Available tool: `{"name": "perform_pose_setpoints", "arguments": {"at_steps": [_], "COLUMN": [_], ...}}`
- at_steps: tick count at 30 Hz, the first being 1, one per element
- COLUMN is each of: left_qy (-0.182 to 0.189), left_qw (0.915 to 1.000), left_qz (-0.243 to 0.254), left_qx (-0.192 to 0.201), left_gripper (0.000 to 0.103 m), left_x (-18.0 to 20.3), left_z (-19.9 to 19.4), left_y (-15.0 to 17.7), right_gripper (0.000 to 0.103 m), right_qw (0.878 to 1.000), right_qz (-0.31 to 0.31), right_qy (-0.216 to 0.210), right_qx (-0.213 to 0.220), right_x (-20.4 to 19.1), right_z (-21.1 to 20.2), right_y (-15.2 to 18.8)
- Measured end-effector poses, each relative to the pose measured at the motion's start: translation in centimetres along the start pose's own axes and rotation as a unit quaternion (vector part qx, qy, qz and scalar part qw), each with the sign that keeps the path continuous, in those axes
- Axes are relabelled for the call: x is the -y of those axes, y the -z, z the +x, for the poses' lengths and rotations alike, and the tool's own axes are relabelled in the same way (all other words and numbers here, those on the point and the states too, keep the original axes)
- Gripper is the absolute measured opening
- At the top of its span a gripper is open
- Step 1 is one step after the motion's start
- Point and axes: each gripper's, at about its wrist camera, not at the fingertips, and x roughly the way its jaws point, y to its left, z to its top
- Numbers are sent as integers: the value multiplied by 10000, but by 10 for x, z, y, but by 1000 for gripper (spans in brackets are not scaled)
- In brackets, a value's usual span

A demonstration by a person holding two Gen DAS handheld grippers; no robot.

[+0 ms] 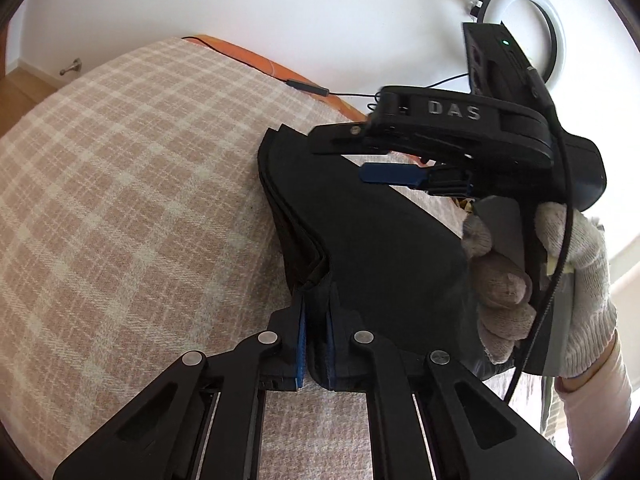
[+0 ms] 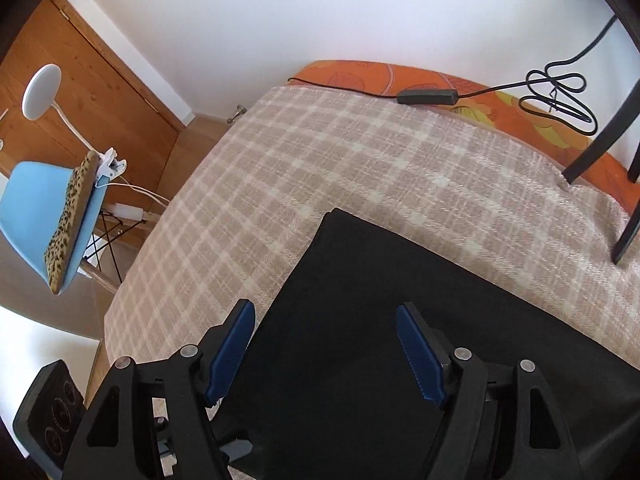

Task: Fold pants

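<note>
- Black pants (image 1: pixel 360 240) folded into a stacked bundle on the plaid blanket (image 1: pixel 120 200) covering the bed; layered edges visible along the bundle's left side in left wrist view.
- Left gripper (image 1: pixel 316 344): blue-padded fingers (image 1: pixel 301 344) nearly closed, pinching a thick fold of pants fabric at the near edge, cloth bunched between the pads.
- Right gripper (image 2: pixel 326 344): fingers (image 2: pixel 420 356) spread wide, nothing clamped; hovering over the flat black top of the pants (image 2: pixel 380 320), pads either side of bare cloth. Contact w/ fabric can't be told.
- In left wrist view, right gripper (image 1: pixel 396 160) seen side-on above the pants' far end, gripped by a white-gloved hand (image 1: pixel 560 292).
- Orange sheet (image 2: pixel 400 74) showing at the bed's far edge, black cable w/ inline box (image 2: pixel 428 97) lying on it.
- Ring light (image 1: pixel 524 28) by the white wall, upper right.
- Blue chair (image 2: pixel 44 216) w/ leopard-print cushion (image 2: pixel 70 220) left of the bed, wood floor beneath.
</note>
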Motion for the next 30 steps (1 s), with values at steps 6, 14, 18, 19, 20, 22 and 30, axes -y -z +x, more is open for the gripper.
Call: {"name": "perform_pose_setpoints", "arguments": {"at_steps": [6,14,18,19,20,22,30], "left_qy": [20,29,28,35,46,51,166], "left_qw": [10000,9997,9996,9996,9996,9994,9988], "left_qz": [65,216,251,260,269,313,456], "left_qx": [53,108,101,104,108,120,93], "left_gripper": [6,6,6,6,6,6,6], "left_x": [1,4,8,10,12,17,37], "left_z": [0,-1,1,1,2,1,-3], "left_y": [-2,-1,-2,-2,-2,-2,5], "right_gripper": [68,66,41,33,29,11,2], "right_qw": [9990,9925,9884,9887,9897,9926,9984], "right_qz": [-130,-658,-813,-784,-732,-554,16], "right_qy": [56,781,1105,1108,1067,944,552], "right_qx": [-416,-667,-658,-633,-606,-534,149], "right_x": [-23,-46,-46,-44,-40,-30,5], "right_z": [38,57,56,55,52,45,-3], "right_y": [-12,-13,-13,-13,-13,-12,1]}}
